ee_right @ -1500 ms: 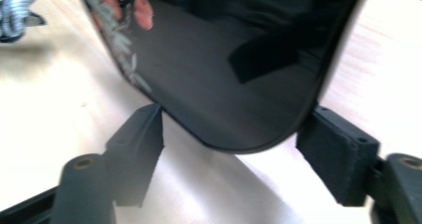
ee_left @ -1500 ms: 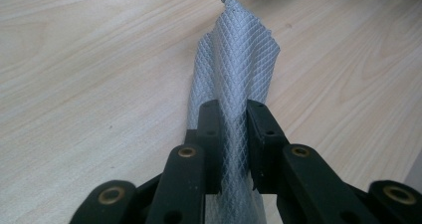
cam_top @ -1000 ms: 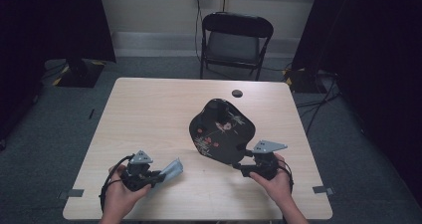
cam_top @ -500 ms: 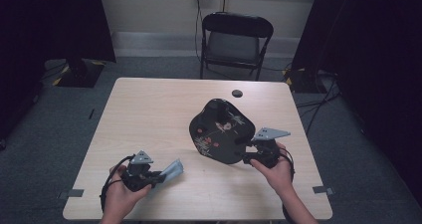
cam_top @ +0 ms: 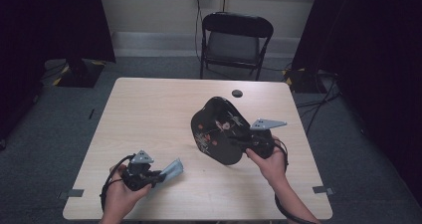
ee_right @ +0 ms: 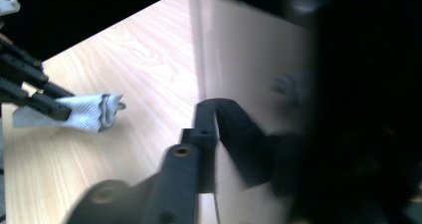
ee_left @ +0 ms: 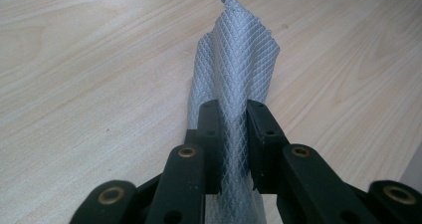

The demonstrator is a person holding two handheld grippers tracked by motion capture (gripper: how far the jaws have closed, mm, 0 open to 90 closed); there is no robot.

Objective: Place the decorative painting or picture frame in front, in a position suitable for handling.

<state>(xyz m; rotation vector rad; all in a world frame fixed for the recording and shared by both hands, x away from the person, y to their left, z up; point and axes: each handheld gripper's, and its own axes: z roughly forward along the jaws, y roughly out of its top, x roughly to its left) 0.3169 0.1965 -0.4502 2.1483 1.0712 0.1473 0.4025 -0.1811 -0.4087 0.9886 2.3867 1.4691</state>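
Both grips: made.
Left gripper (ee_left: 233, 134): my jaws pinch the cloth (ee_left: 234, 64).
Right gripper (cam_top: 238, 143): my jaws have just closed, seemingly on the tilted cap (cam_top: 216, 129).
Left: wiping, probably.

One black cap (cam_top: 219, 129), one grey mesh cloth (cam_top: 168, 170), one small dark disc (cam_top: 237, 93), two grippers (left (cam_top: 154, 175), right (cam_top: 239, 143)), one tabletop (cam_top: 149, 114), one folding chair (cam_top: 234, 40).
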